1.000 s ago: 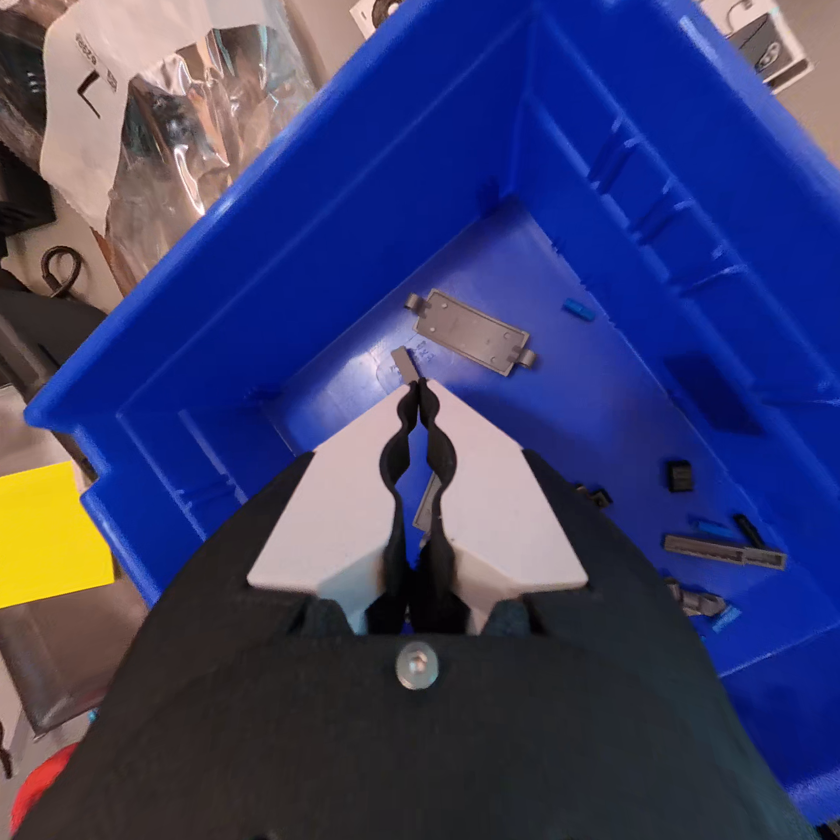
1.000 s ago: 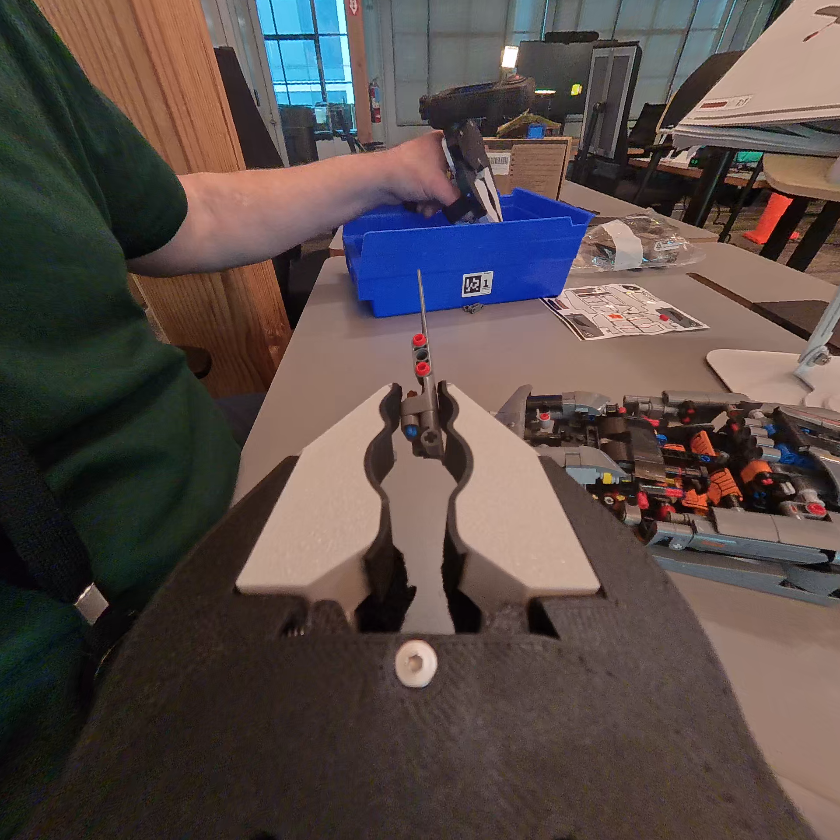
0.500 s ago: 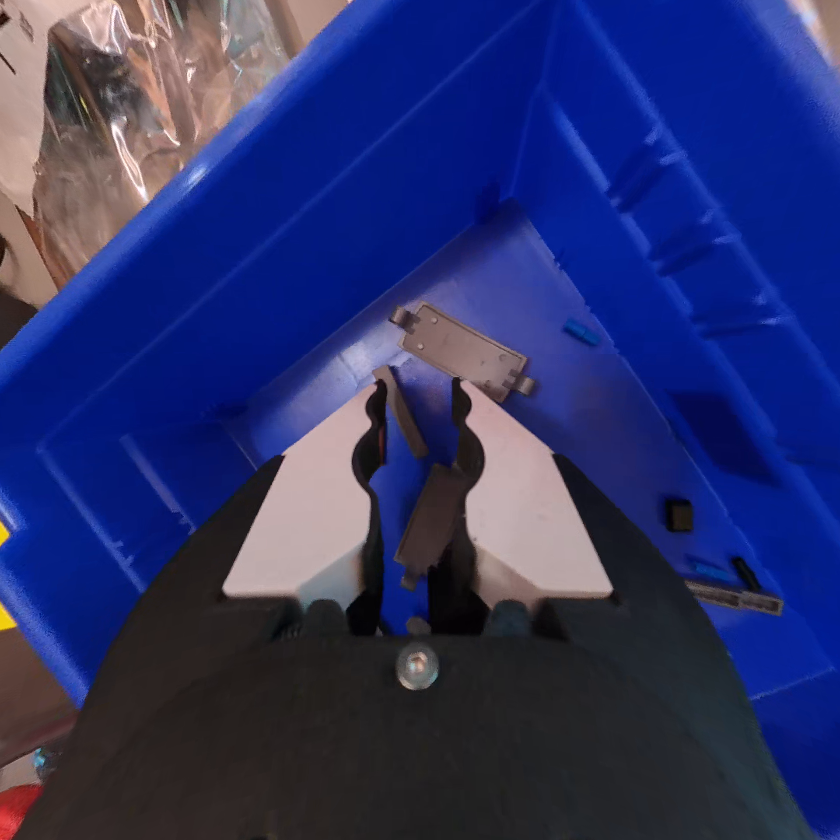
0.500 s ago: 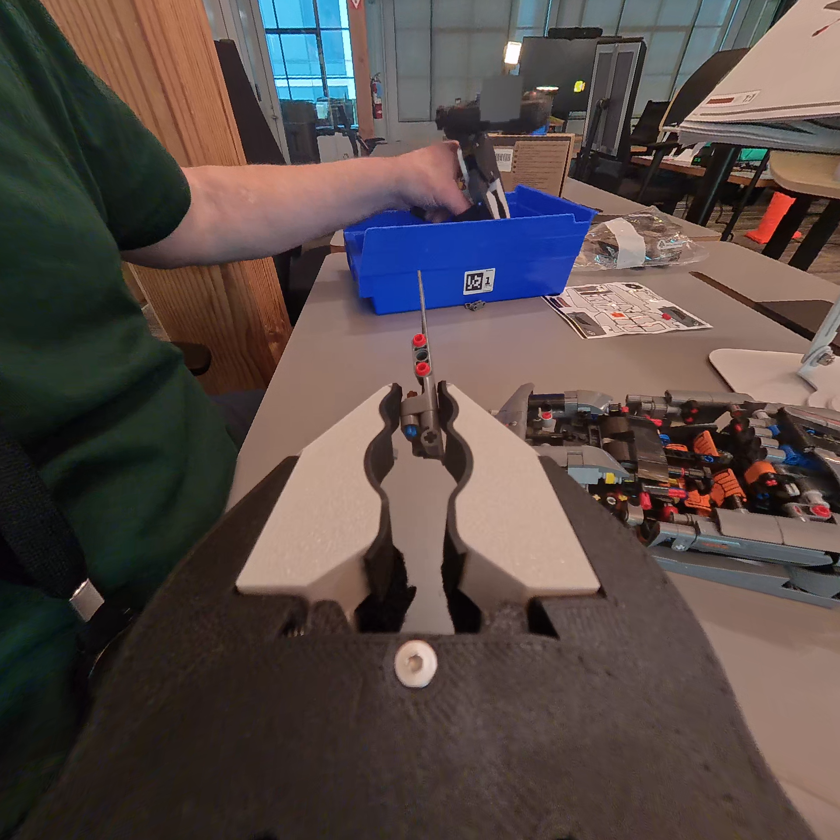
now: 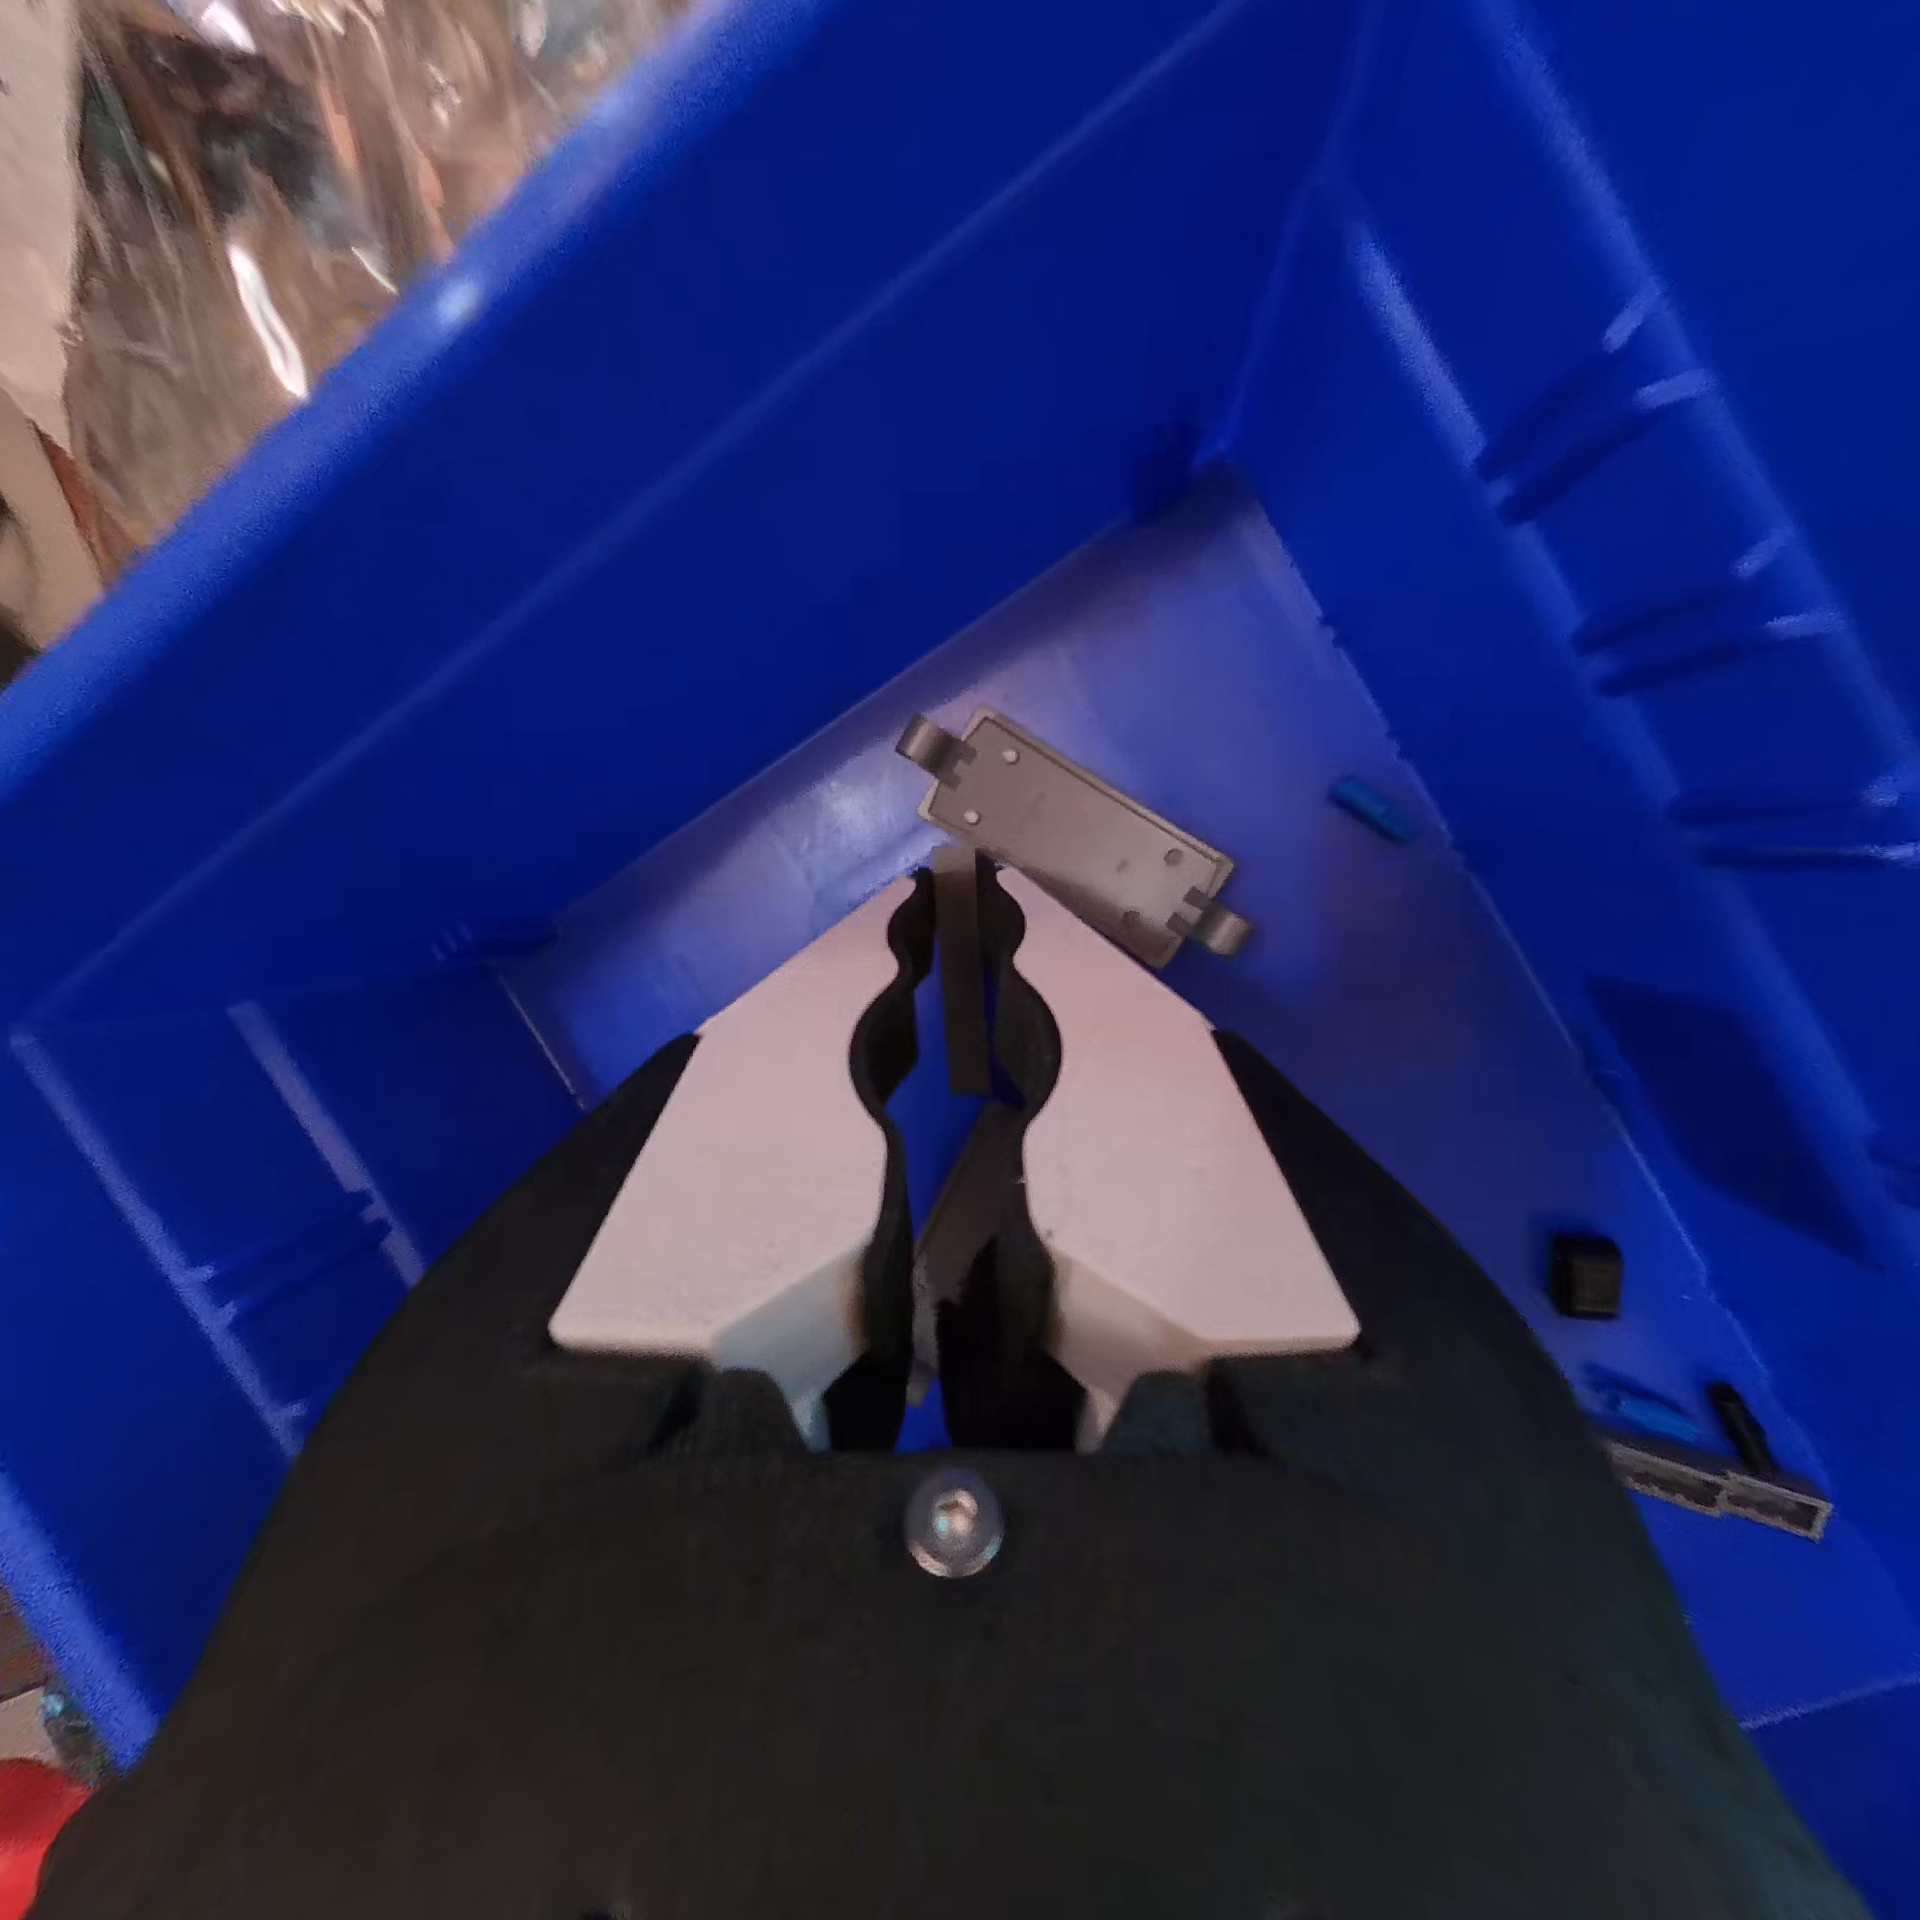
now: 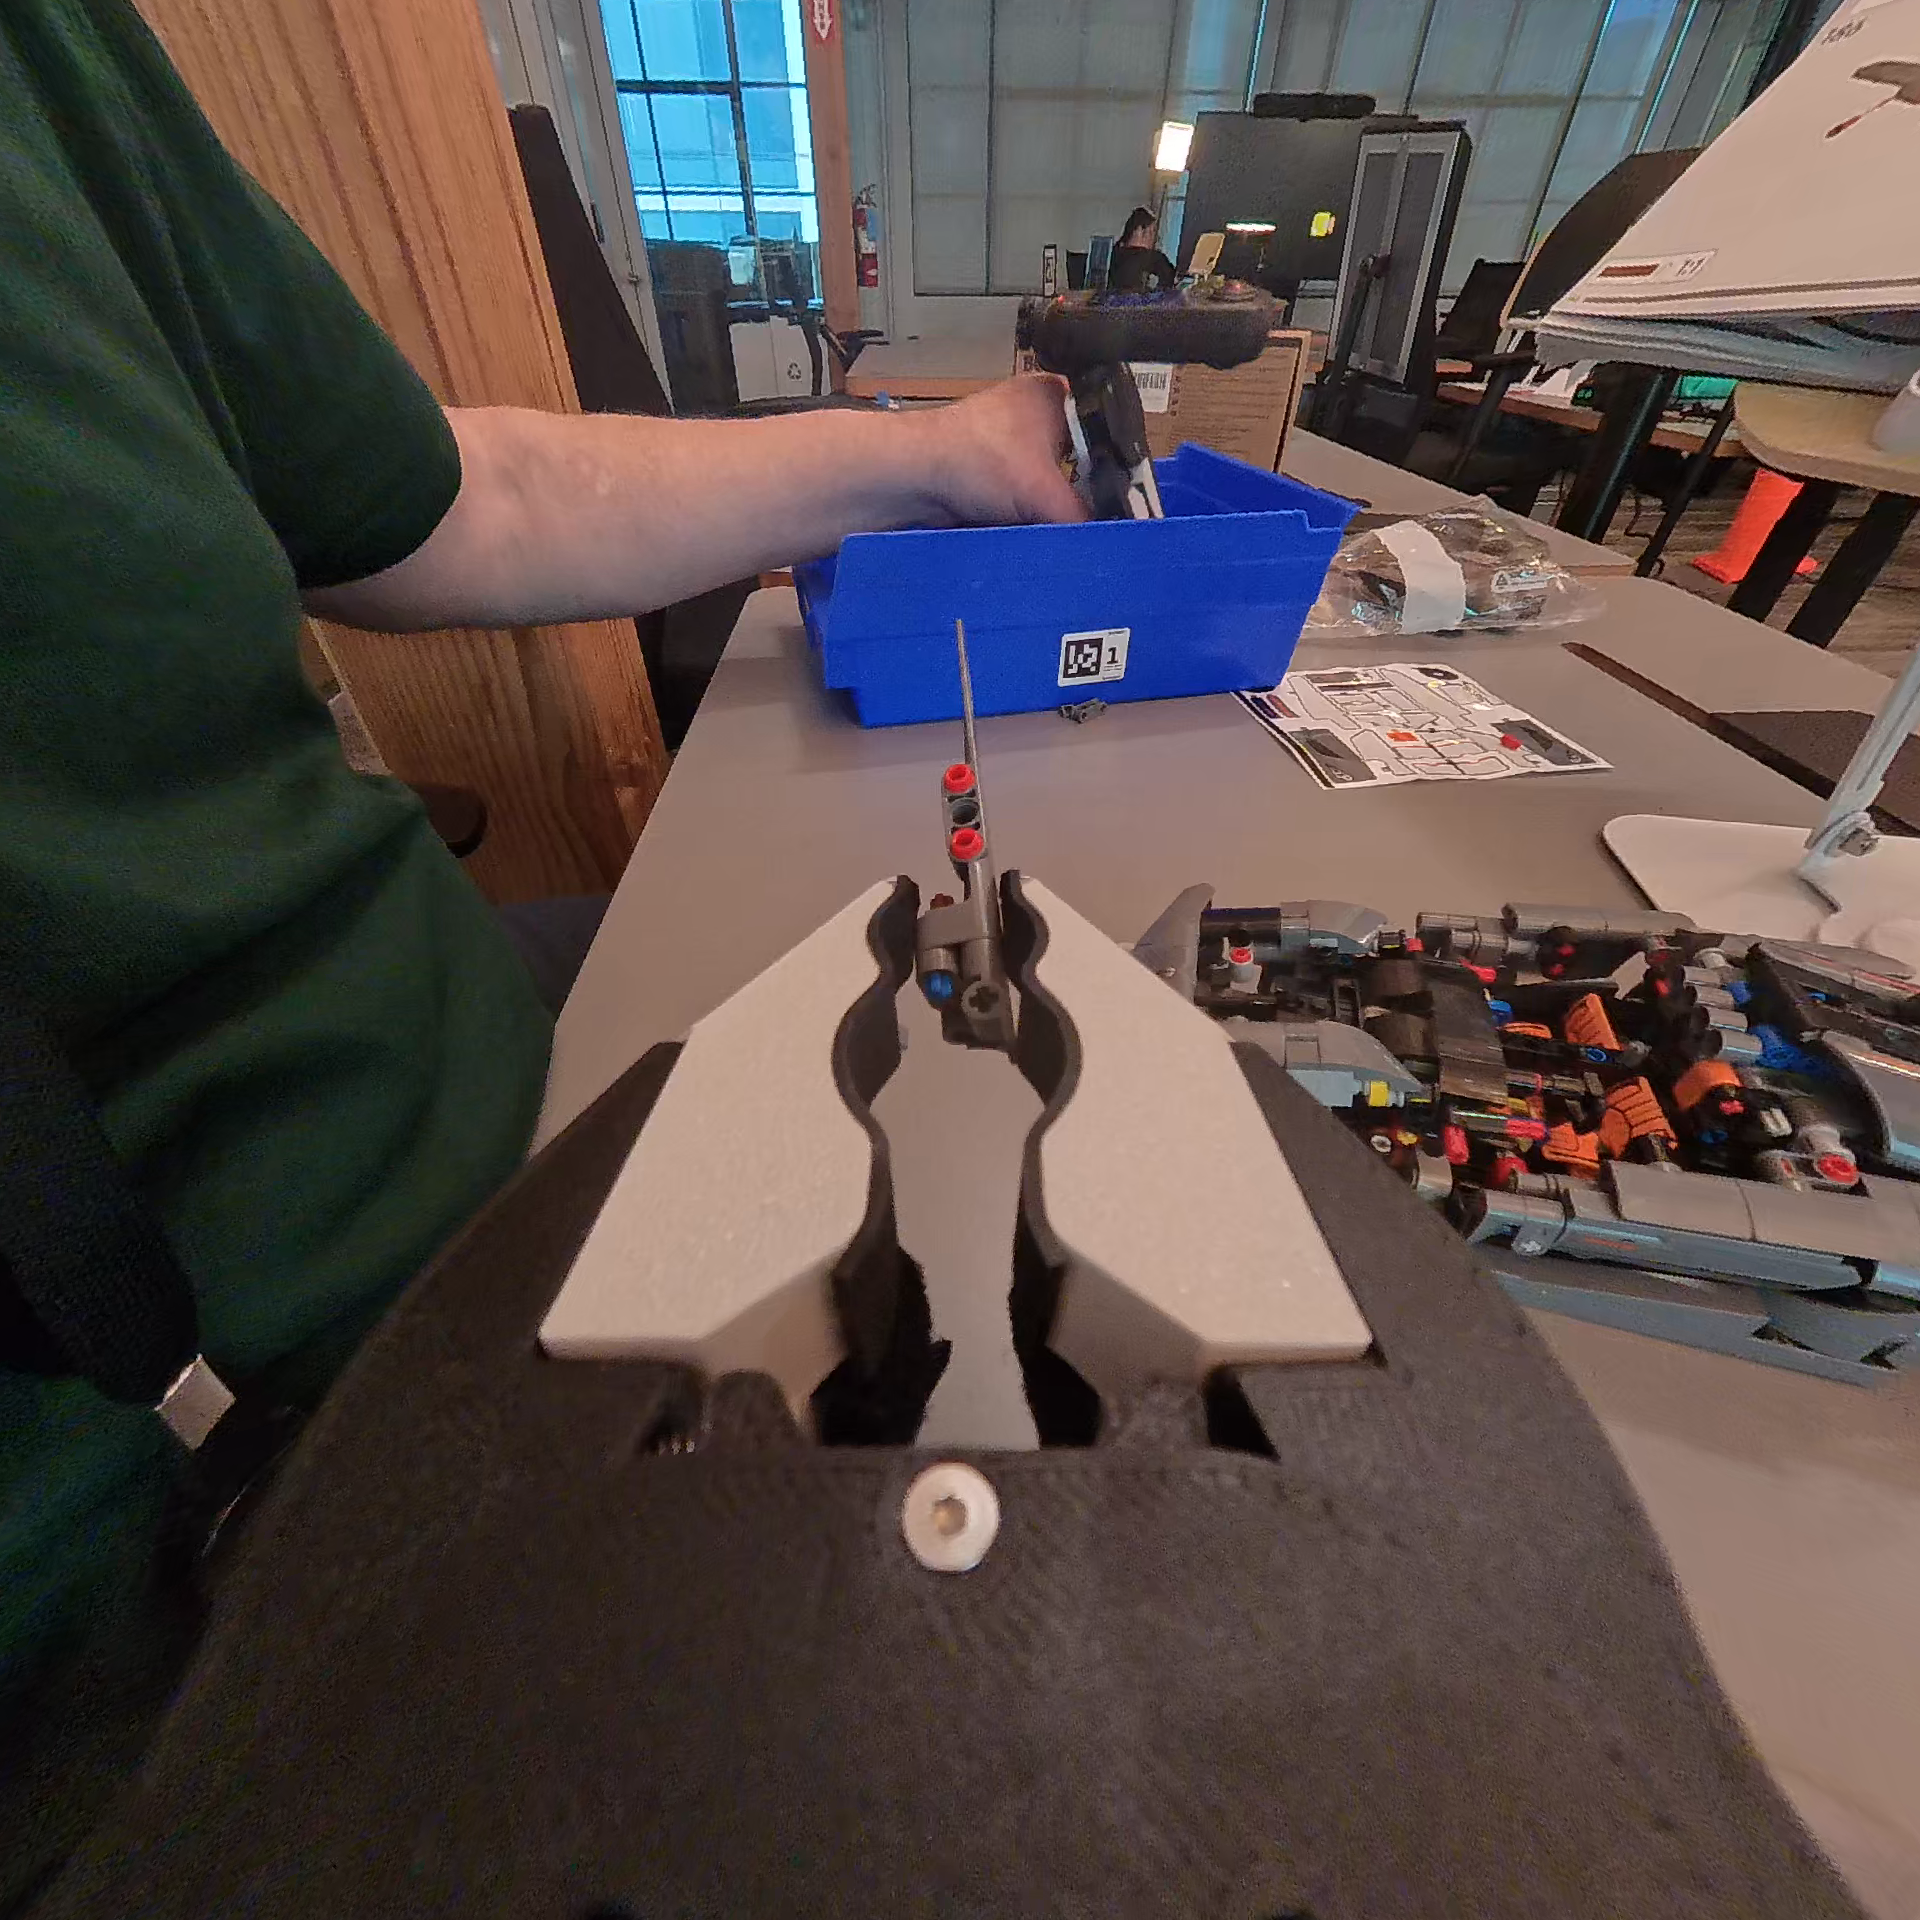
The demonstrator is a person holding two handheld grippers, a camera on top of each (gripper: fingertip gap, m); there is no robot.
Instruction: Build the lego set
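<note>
My left gripper (image 5: 958,888) is down inside the blue bin (image 5: 727,468). Its fingertips are closed on a thin grey strip piece (image 5: 958,977) that stands between them. A second grey piece (image 5: 966,1195) lies under the fingers. A flat grey panel (image 5: 1070,831) lies just beyond the tips. My right gripper (image 6: 958,904) is shut on a small grey sub-assembly (image 6: 966,966) with red and blue pins and a long thin rod, held above the table. The left gripper also shows in the right wrist view (image 6: 1112,457), inside the bin (image 6: 1070,613).
Loose pieces lie on the bin floor: a blue pin (image 5: 1371,805), a black block (image 5: 1584,1273), a grey beam (image 5: 1714,1501). On the table are the part-built model (image 6: 1558,1060), a printed sheet (image 6: 1423,722), a plastic bag (image 6: 1444,582) and a white stand base (image 6: 1745,862). One gripper's finger ends stand about 45 centimetres off the other's. My right tips are about 35 centimetres from the black block (image 5: 1584,1273), my left tips only 12 centimetres.
My left gripper opened over the grey strip half a second ago and has now closed on it again, lower in the bin. The right gripper has stayed still with its sub-assembly.
</note>
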